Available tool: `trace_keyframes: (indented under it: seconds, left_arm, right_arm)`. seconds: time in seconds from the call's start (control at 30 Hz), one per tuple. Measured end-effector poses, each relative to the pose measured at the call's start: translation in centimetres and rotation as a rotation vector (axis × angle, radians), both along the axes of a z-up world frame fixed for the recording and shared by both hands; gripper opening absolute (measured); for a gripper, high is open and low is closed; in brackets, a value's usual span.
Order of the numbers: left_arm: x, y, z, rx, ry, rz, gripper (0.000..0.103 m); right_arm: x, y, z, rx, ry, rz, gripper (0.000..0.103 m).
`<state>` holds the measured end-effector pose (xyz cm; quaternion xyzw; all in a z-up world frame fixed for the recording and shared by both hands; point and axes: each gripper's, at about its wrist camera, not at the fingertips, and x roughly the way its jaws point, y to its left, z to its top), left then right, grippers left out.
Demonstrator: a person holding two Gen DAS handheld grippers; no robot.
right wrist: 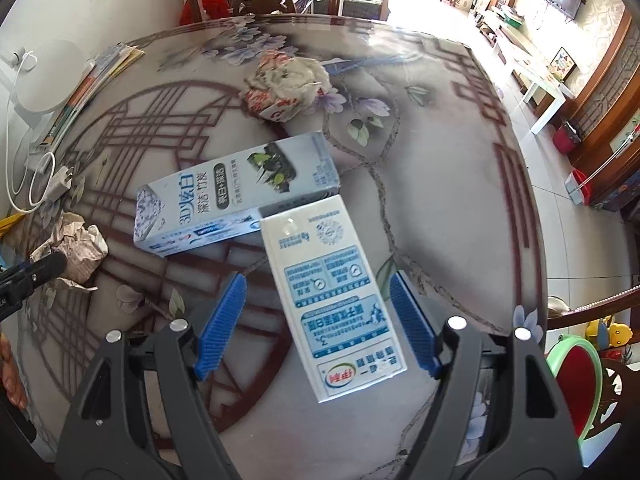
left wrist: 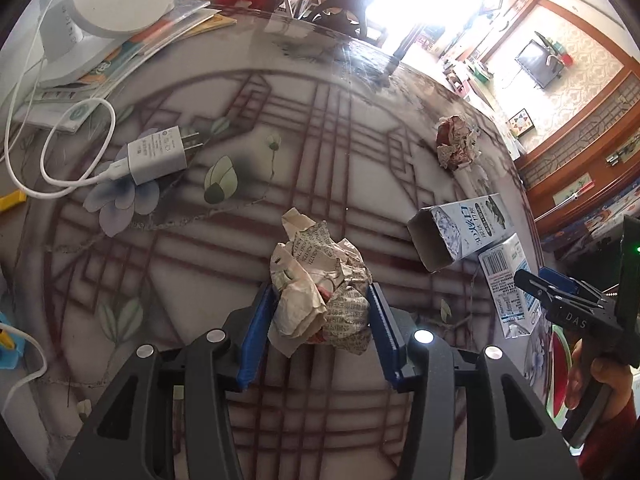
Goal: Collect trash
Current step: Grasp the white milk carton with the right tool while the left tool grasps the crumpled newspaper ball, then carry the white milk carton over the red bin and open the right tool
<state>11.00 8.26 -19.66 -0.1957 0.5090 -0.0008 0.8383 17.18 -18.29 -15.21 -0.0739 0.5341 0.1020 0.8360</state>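
The glass-topped surface (left wrist: pixel 360 168) carries a flower and lattice pattern. My left tongs (left wrist: pixel 320 320) are closed on a crumpled newspaper ball (left wrist: pixel 320 280), with both blue pads against it. My right tongs (right wrist: pixel 316 320) stand open around a white milk carton (right wrist: pixel 332 288), which lies flat (the pads do not touch it). A toothpaste box (right wrist: pixel 236 196) lies touching the carton's far end. Another paper wad (right wrist: pixel 286 88) rests nearer the far edge.

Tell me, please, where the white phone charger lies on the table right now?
In the left wrist view the phone charger lies at the table's left side, beside the stacked booklets, well left of the crumpled newspaper ball.
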Motion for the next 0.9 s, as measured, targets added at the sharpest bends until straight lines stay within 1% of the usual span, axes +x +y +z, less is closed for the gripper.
trace_keyframes:
  seconds: [0.17, 0.33, 0.4, 0.5, 0.63, 0.83, 0.9]
  left_arm:
    - [0.7, -0.5, 0.1, 0.015, -0.009, -0.005, 0.048]
    - [1.0, -0.4, 0.2, 0.017, -0.014, 0.001, 0.050]
    - [1.1, -0.4, 0.2, 0.020, -0.013, 0.001, 0.053]
    - [1.1, -0.3, 0.3, 0.020, -0.016, 0.006, 0.054]
    - [1.2, -0.2, 0.3, 0.014, -0.013, 0.015, 0.056]
    - [1.2, -0.3, 0.3, 0.016, -0.014, 0.003, 0.055]
    - [1.3, -0.4, 0.2, 0.017, -0.015, -0.006, 0.051]
  right_arm:
    - [0.7, -0.8, -0.3, -0.010, 0.021, -0.021, 0.072]
    - [0.8, -1.2, -1.2, -0.002, 0.053, -0.029, 0.073]
    - [0.8, -1.2, -1.7, -0.005, 0.065, -0.028, 0.073]
    - [0.9, -1.3, -2.2, 0.004, 0.083, -0.031, 0.073]
    - [0.8, -1.3, -2.4, 0.011, 0.090, -0.032, 0.073]
    - [1.1, -1.2, -2.4, 0.019, 0.090, -0.024, 0.073]
    - [1.1, -1.0, -2.5, 0.025, 0.097, -0.018, 0.071]
